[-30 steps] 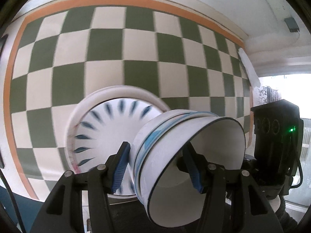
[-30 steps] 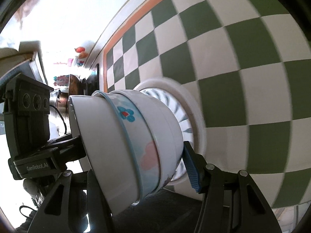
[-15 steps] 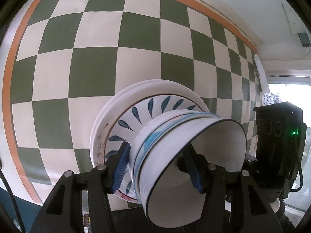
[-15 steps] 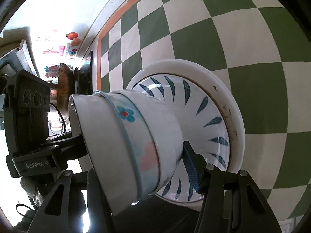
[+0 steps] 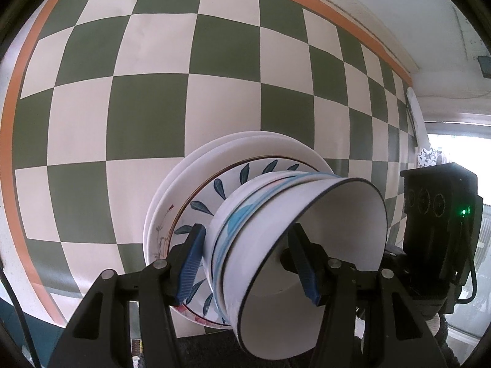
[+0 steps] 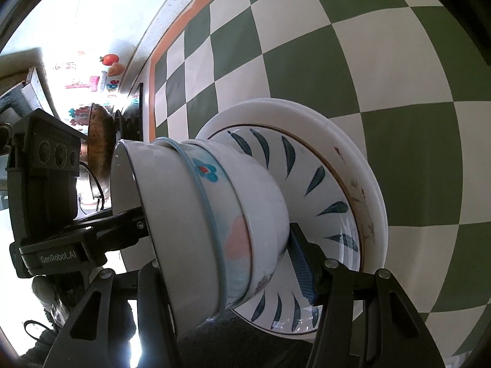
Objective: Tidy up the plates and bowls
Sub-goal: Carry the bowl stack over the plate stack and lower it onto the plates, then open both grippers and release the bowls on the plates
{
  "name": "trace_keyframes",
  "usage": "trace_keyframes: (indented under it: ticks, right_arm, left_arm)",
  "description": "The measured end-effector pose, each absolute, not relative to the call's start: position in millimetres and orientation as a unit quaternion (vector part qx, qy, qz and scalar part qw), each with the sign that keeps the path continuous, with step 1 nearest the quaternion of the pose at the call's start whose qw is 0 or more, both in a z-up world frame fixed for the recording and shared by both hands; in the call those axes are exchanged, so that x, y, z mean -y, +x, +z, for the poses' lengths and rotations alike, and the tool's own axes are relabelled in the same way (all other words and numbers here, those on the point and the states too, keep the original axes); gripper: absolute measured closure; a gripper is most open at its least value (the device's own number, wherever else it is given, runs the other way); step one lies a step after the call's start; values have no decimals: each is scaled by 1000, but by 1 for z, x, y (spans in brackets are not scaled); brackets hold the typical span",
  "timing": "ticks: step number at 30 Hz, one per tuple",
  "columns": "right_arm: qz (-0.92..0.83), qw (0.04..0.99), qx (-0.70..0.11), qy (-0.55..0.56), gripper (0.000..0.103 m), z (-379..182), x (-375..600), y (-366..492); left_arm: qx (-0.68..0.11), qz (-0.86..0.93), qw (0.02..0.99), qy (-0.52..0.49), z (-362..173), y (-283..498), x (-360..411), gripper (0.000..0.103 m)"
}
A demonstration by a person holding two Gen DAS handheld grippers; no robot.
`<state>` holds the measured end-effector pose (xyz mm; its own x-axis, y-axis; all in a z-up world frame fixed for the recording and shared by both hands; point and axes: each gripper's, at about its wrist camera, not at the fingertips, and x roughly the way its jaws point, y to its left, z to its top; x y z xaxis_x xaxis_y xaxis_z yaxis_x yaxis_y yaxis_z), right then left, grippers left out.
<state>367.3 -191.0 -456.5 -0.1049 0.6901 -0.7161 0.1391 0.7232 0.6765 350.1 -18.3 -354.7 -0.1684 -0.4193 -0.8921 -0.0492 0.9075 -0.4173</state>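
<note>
A nested stack of white bowls (image 5: 294, 245) with blue and pink patterns is gripped from both sides. My left gripper (image 5: 251, 260) is shut on its wall, one finger inside, one outside. My right gripper (image 6: 233, 263) is shut on the opposite side of the same stack (image 6: 214, 214). The stack sits over a stack of plates (image 5: 196, 190) whose top plate has dark blue leaf marks (image 6: 325, 184); whether the bowls touch it I cannot tell.
The plates lie on a green-and-white checked cloth (image 5: 153, 92) with an orange border (image 5: 9, 153). The other gripper's black body (image 5: 438, 224) shows at the right. A brown pan (image 6: 98, 144) and bright clutter stand at the cloth's far end.
Both grippers have moved together with the bowl stack over the plates; the plate stack has come closer and more under the bowls. The grips have not changed.
</note>
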Motion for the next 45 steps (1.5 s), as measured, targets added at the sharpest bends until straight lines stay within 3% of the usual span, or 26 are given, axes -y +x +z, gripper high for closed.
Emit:
trace_keyframes:
  ticks: [11,18,22,25,26,28,32,45]
  right_arm:
    - [214,610,-713,273,45,-450,187,366]
    - [205,644,-701,228,44,-417,187,364]
    - [197,666,-691,201,44,-392,187,361]
    - [187,680,-687,175,38,-374,185,355]
    - [183,684,-687,166,29,-370,184,354]
    - [170,694,-685,144,18,-360,181,349]
    - [135,709,-683,109,12,-348,182,339]
    - [49,781,-621,50,3,-297,184,295]
  left_arm:
    - [-746,-138,636,-143,-345,350,17,51]
    - [-728,-124,666,-106,-322,345,17,49]
    - [-712,-123,684,-97,-308,340,13,36]
    - [-699,-111,702,-81,-298,336,10,15]
    - [-695,-109,706,-79,-295,334,10,11]
    - [-688,-103,715,-70,-289,331,8,11]
    - [-666,-93,738,-56,-274,324,4,6]
    - [-590,-86,801,-47,-229,290,-3,2]
